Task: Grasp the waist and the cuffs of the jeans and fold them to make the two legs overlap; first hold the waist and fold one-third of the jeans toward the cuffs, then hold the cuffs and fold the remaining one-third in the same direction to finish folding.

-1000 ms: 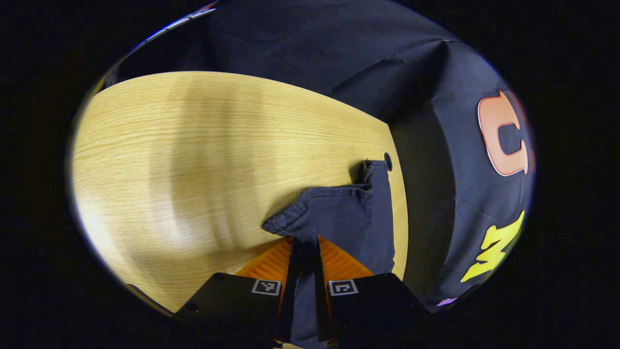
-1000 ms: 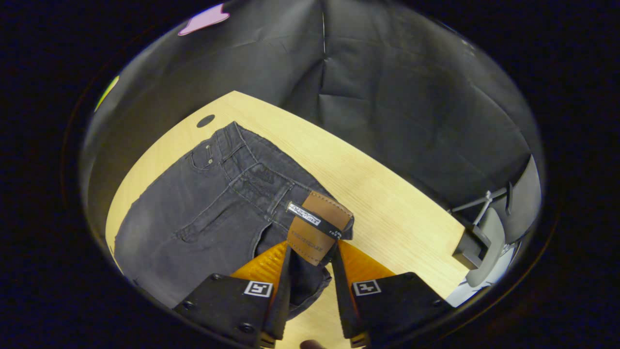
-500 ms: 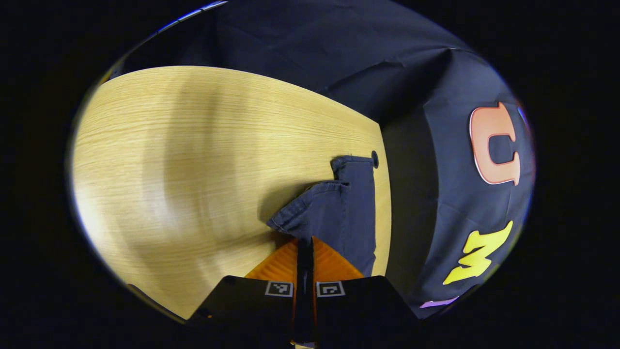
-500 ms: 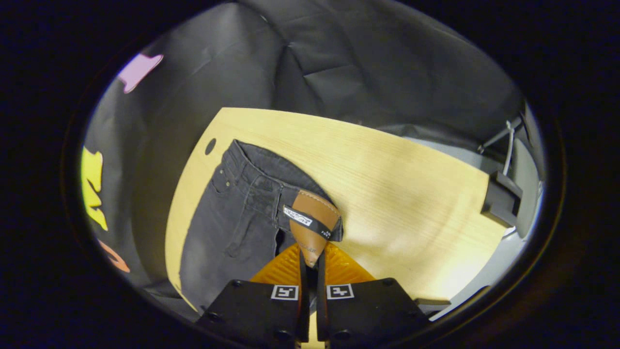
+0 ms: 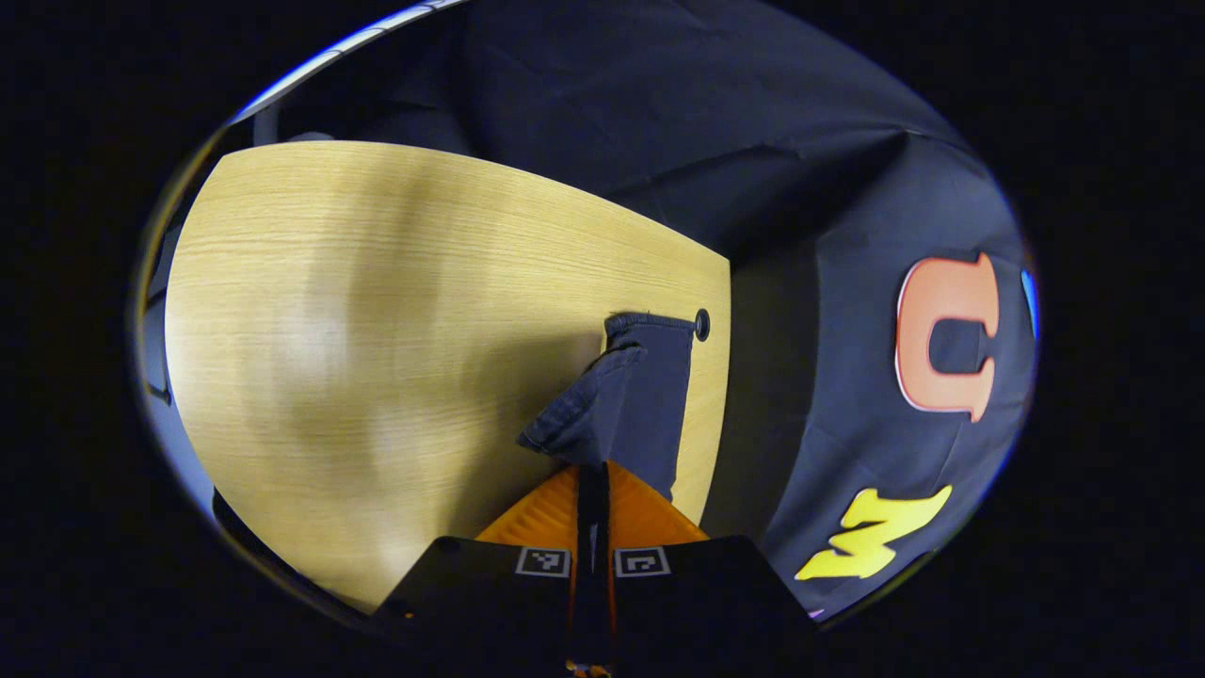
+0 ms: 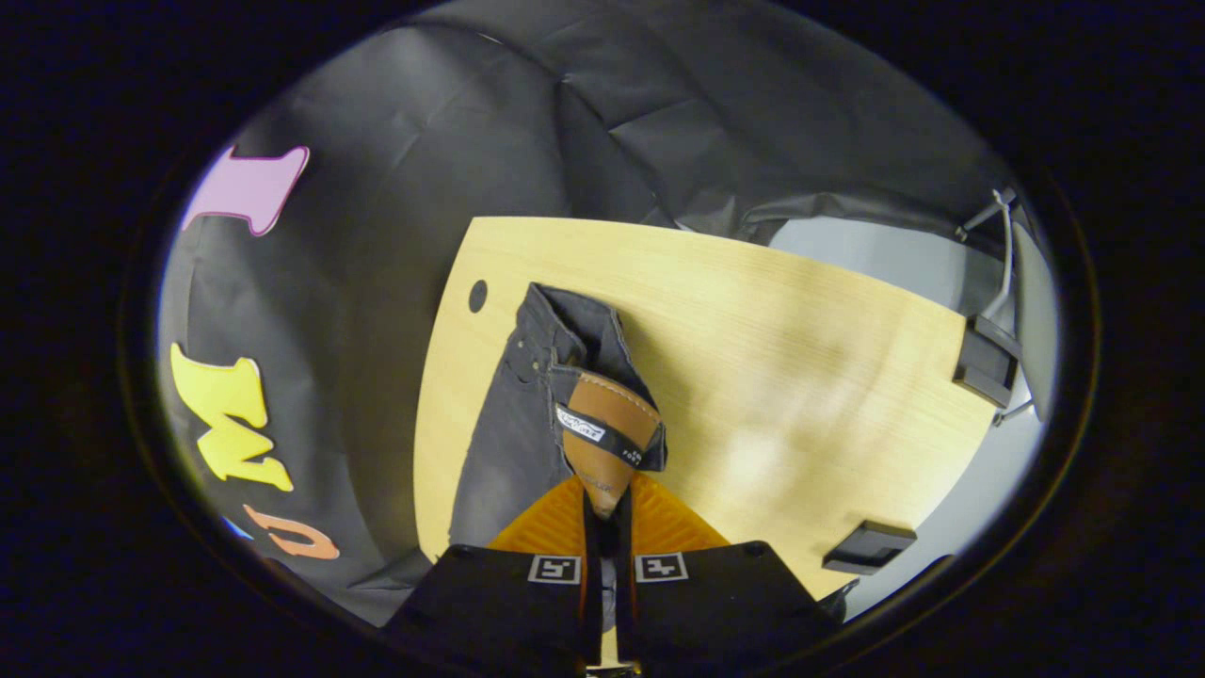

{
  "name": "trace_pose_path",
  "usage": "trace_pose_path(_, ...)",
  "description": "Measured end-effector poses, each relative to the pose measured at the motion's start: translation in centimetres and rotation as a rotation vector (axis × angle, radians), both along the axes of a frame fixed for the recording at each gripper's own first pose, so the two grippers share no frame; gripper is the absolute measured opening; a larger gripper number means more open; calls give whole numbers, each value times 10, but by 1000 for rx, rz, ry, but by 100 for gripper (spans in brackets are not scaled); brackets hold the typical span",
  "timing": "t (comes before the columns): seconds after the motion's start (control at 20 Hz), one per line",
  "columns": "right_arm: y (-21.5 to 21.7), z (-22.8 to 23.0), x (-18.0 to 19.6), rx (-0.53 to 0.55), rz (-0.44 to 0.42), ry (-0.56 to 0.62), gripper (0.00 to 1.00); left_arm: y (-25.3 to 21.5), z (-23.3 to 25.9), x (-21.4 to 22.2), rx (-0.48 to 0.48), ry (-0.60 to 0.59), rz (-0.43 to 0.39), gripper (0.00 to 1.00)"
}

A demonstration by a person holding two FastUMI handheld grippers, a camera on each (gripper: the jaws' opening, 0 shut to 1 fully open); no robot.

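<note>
Dark denim jeans (image 6: 513, 424) lie on a pale wood-grain table (image 6: 800, 377), along the table edge that faces the black cloth wall. In the right gripper view, the waist end of the garment is lifted from the tabletop and bunched. The right gripper (image 6: 602, 499) is clamped on the waistband, both fingers pressing on the denim just below a brown leather patch (image 6: 602, 438) that a black belt loop with a small white tag crosses. The rest of the waistband, with its rivets, runs back toward a small round black hole (image 6: 477, 296) near the table corner. Two black brackets (image 6: 984, 363) sit at the far table edge, with a grey floor beyond it.

In the left gripper view, the left gripper (image 5: 593, 485) is pinched tight on a raised fold of the same dark denim, its fingers nearly meeting on the cloth. The stitched cuff hem (image 5: 565, 419) hangs to the left of the fingertips, clear of the wood. The leg behind it lies flat and reaches as far as a round black hole (image 5: 701, 324) beside the table edge. A soft shadow of the lifted cloth falls on the wood to the left of the cuff.
</note>
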State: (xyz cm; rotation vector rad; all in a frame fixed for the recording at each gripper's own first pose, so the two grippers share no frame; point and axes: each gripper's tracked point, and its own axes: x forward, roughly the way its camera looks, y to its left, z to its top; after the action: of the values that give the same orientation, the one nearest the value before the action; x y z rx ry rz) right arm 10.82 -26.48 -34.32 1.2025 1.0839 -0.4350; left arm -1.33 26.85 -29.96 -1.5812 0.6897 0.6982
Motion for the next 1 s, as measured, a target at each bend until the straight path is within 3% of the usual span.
trace_pose_path(0.2, 4, 16, 38, 134, -58, 32, 6, 17, -4, 14, -67, 24, 57, 4)
trace_pose_path(0.35, 7, 18, 57, 170, -62, 47, 7, 20, -3, 37, -109, 9, 83, 4)
trace_pose_path(0.4, 10, 20, 68, 191, -70, 52, 2, 22, -2, 43, -116, 14, 90, 4)
trace_pose_path(0.45, 11, 22, 80, 221, -90, 56, 6, 27, -2, 49, -127, 21, 113, 4)
trace_pose_path(0.6, 5, 23, 109, 274, -128, 65, 6, 38, 3, 75, -176, 16, 185, 3)
trace_pose_path(0.85, 7, 7, 151, 297, -134, 58, 6, 36, -4, 140, -155, 9, 152, 4)
trace_pose_path(0.9, 8, 2, 158, 300, -137, 57, 6, 35, -8, 153, -144, 10, 133, 0)
trace_pose_path(1.0, 8, -11, 168, 312, -152, 60, 6, 34, -19, 174, -133, 18, 118, 3)
